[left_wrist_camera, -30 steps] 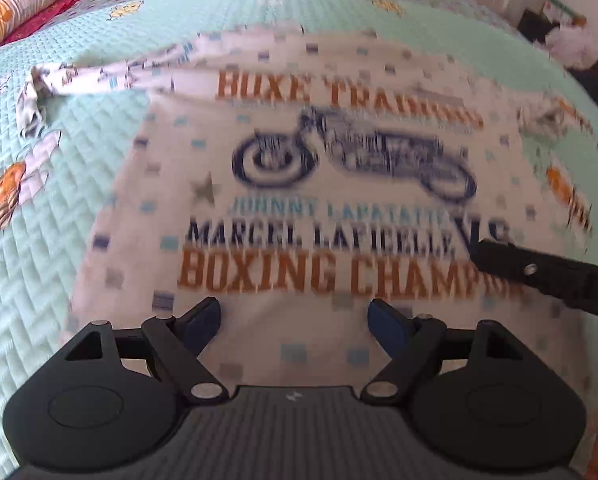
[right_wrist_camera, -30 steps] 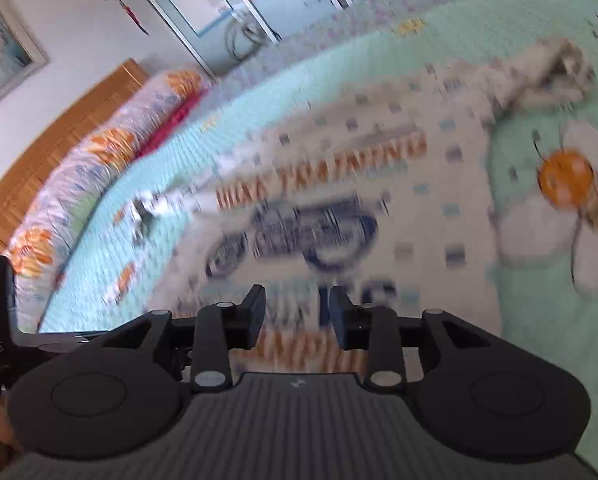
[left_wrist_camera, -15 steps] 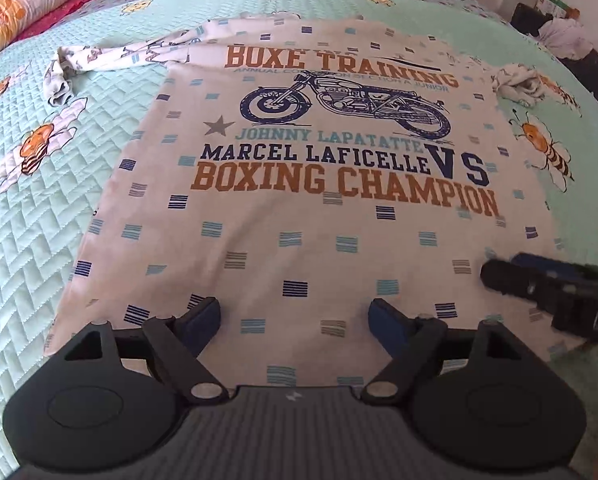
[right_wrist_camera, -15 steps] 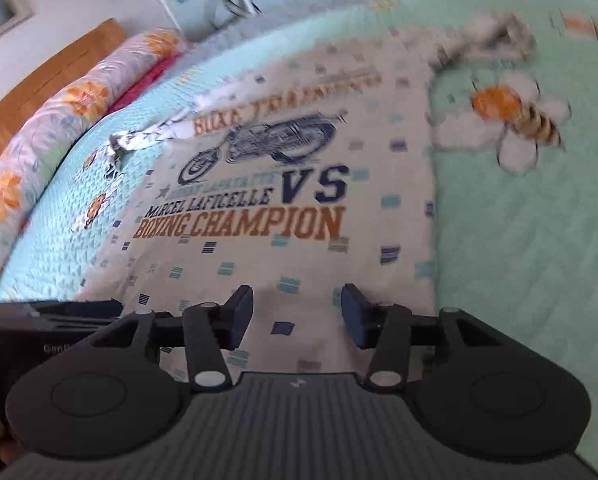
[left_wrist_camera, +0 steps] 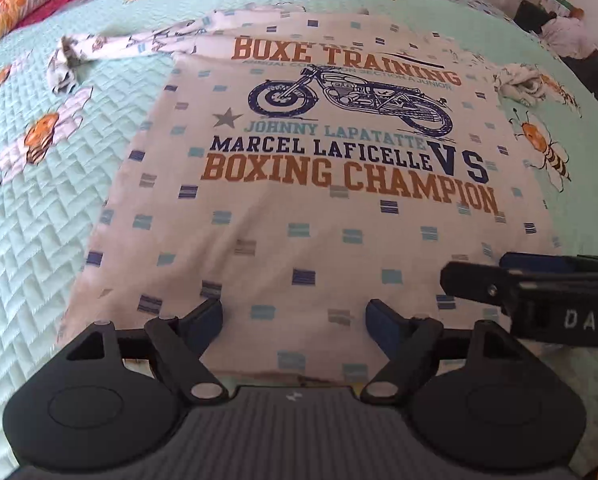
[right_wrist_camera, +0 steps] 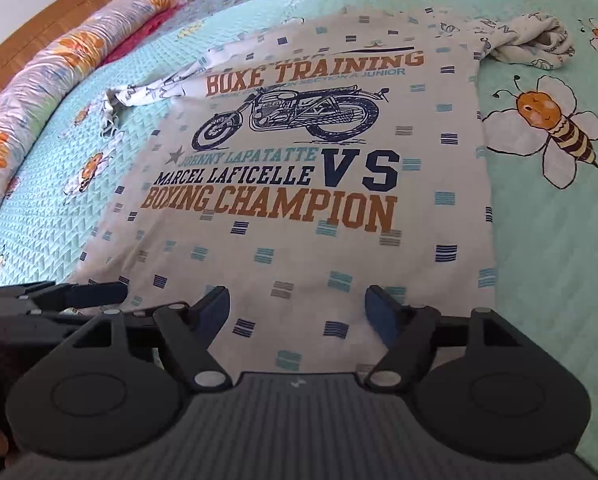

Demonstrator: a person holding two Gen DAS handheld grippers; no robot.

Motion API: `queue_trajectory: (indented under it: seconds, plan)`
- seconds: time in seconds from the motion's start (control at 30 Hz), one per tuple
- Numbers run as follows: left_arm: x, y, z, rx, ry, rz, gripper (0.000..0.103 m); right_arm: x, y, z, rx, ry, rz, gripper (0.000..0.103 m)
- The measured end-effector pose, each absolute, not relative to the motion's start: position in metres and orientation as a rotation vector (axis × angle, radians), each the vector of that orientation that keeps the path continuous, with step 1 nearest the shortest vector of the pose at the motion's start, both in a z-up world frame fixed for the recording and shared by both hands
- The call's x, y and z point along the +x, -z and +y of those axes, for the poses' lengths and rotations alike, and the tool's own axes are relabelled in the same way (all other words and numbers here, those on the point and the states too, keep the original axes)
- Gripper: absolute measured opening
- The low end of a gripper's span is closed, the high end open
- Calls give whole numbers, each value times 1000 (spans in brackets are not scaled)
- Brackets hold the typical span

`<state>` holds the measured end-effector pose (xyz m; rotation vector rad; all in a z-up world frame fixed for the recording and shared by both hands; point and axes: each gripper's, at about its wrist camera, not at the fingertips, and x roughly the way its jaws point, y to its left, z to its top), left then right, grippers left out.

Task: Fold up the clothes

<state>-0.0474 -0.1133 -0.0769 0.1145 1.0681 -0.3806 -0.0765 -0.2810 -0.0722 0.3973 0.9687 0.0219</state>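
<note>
Your left gripper [left_wrist_camera: 295, 316] is narrowing and your right gripper [right_wrist_camera: 297, 308] widening, both empty above the shirt [left_wrist_camera: 319, 240]; the near hem may bunch.

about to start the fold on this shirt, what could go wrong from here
1. Both sleeves are bunched: the left sleeve is twisted and the right sleeve crumpled, so folding now would likely trap lumps.
2. The left gripper and right gripper hang close together over the hem with nothing between their jaws, the left closing, the right opening; they could collide.
3. A grab at the shirt might pinch the quilt too.
</note>
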Motion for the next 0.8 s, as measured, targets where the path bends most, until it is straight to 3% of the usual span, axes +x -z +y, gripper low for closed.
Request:
queue_trajectory:
  seconds: [0.43,0.8]
  plan:
    - [-67,-20,-54,-71,293,926,80,-89,-22,-302,443,116,843,76]
    - [-29,0,-51,-81,243,970,81,-69,-28,-355,450,213,769,78]
